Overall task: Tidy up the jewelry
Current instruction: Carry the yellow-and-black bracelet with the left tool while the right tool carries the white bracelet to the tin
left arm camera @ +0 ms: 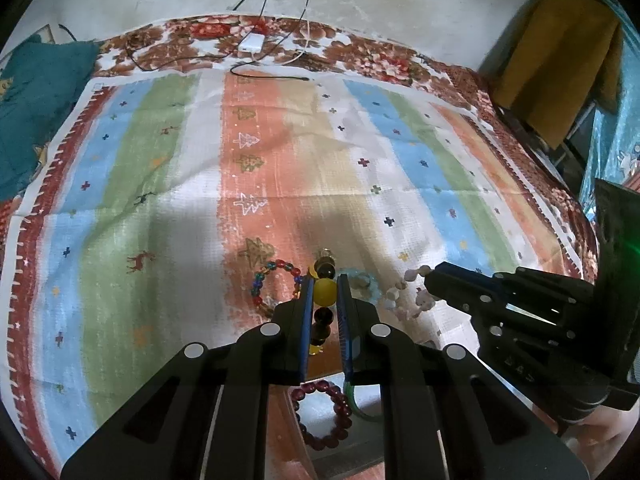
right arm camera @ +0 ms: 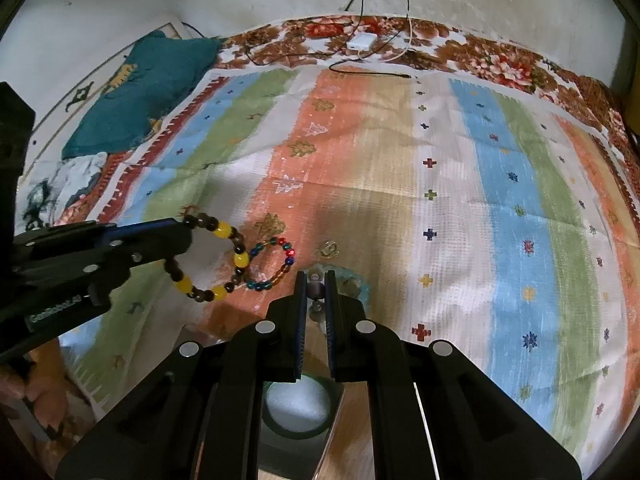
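A stained, off-white wall (left arm camera: pixel 400 8) rises behind the bed, with brownish blotches across its upper part. The bed carries a floral sheet (left arm camera: pixel 360 52) in red and brown, and over it lies a striped cloth (left arm camera: pixel 420 168) in blue, green, white, orange and tan, printed with small crosses, trees and deer. A teal pillow (left arm camera: pixel 36 108) sits at the far left corner. Black and white cables (left arm camera: pixel 280 12) trail down the wall to a white adapter (left arm camera: pixel 251 43). A mustard-yellow cloth (left arm camera: pixel 560 60) hangs at right.

Shiny beads, rough cloth
We see glossy, smooth beads on our yellow bracelet (right arm camera: pixel 218 264), a rough woven striped cloth (left arm camera: pixel 400 168), and matt black plastic grippers (left arm camera: pixel 324 300)
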Demonstrator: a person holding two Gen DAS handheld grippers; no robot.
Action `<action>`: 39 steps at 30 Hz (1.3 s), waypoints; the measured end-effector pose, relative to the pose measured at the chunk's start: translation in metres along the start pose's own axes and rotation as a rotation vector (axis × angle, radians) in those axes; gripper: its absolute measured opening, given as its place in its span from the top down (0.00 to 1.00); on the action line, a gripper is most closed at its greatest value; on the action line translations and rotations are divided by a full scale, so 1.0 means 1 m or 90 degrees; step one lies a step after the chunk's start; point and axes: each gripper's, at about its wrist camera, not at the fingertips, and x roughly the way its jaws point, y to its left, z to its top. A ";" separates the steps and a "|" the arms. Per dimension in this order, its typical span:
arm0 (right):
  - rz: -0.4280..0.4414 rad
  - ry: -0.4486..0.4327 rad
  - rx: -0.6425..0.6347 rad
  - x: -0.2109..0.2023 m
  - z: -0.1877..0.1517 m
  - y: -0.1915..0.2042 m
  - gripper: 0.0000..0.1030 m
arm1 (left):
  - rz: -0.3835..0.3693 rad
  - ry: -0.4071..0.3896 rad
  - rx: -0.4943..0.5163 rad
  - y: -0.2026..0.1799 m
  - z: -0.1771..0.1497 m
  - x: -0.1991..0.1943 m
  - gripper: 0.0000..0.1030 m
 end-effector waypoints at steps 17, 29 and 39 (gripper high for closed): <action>0.014 -0.017 -0.026 -0.021 -0.015 0.010 0.91 | -0.015 -0.013 0.001 -0.006 -0.013 -0.015 0.89; 0.027 -0.028 -0.033 -0.035 -0.027 0.014 0.91 | -0.030 -0.030 0.006 -0.014 -0.029 -0.032 0.89; 0.032 -0.017 -0.041 -0.037 -0.038 0.018 0.91 | -0.033 -0.031 0.016 -0.021 -0.044 -0.040 0.89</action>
